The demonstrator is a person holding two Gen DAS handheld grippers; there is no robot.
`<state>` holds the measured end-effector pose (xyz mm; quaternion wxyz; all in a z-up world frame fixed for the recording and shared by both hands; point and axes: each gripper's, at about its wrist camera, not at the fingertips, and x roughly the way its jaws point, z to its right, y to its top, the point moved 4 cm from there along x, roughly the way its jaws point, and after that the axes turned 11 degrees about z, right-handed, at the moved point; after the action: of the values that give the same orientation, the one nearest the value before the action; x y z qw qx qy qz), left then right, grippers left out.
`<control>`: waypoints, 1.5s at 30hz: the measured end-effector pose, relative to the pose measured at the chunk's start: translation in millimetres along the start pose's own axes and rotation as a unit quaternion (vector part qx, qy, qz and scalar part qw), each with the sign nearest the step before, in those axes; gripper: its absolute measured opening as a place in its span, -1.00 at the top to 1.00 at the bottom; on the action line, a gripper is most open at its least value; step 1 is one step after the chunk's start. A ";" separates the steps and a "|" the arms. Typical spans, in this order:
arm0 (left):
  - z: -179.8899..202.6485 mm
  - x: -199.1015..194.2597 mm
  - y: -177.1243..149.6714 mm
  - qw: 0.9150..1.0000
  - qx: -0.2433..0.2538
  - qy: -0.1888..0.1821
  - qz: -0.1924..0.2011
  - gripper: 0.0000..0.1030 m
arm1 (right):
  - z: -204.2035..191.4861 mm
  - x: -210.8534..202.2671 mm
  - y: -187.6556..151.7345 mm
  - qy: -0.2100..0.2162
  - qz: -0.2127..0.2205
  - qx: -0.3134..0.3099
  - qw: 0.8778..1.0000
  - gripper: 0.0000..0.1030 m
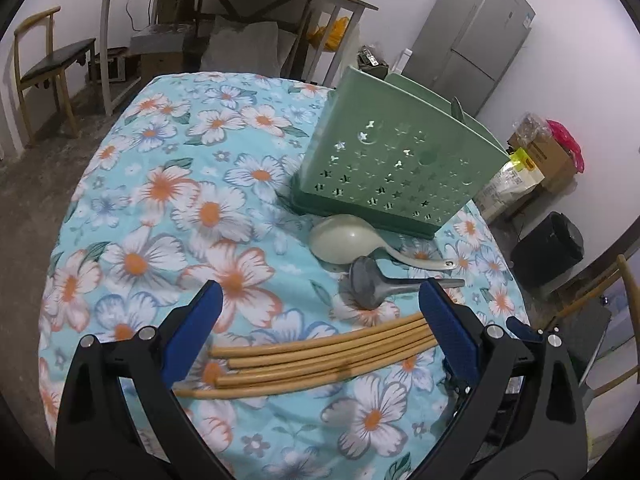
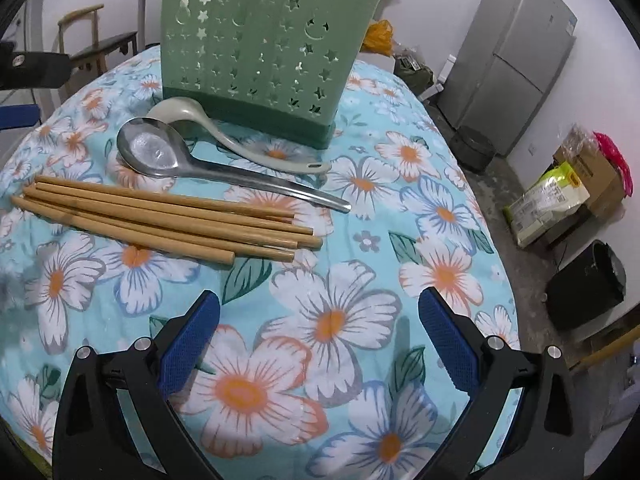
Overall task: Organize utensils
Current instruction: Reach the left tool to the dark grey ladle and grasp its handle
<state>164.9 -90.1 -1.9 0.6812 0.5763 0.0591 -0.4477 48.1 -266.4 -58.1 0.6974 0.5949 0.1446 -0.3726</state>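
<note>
Our left gripper point(image 1: 320, 304) and right gripper point(image 2: 320, 312) both agape, empty; chopsticks point(image 2: 168, 220) beside spoons; no legible writing.

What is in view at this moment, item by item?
holder: 1, green, upright at far side of cloth
pale spoon: 1, grey-white, lying just in front of holder
metal spoon: 1, silver, between pale spoon and chopsticks
chopsticks: about 6, tan, loose bundle nearest the claws
cloth: 1, blue floral, covers table
fridge: 1, grey, by wall
left claw: open, above chopsticks
right claw: open, over bare cloth
</note>
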 end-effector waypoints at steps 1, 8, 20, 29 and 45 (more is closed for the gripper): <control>2.0 1.7 0.0 1.000 0.004 0.000 0.002 -0.84 | 0.1 0.3 -1.0 0.001 0.002 -0.003 1.000 -0.88; 16.8 14.4 0.2 0.999 0.048 0.006 0.009 -0.84 | -0.5 -0.7 -2.1 0.006 0.018 -0.023 1.000 -0.88; 32.1 24.4 -5.1 0.998 0.064 -0.026 0.006 -0.49 | 31.9 -64.1 31.1 0.100 0.122 0.077 0.984 -0.88; 20.9 51.2 -14.0 0.998 0.015 -0.048 -0.031 0.12 | 44.7 -77.7 39.2 0.166 0.138 0.128 0.968 -0.87; 7.4 63.1 -25.8 0.992 -0.057 -0.101 -0.041 0.93 | 40.5 -71.6 43.1 0.169 0.125 0.139 0.968 -0.44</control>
<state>181.6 -128.8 -56.0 0.6965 0.4857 0.0393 -0.5267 19.4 -278.8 29.3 0.6145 0.7535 0.1318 -0.1931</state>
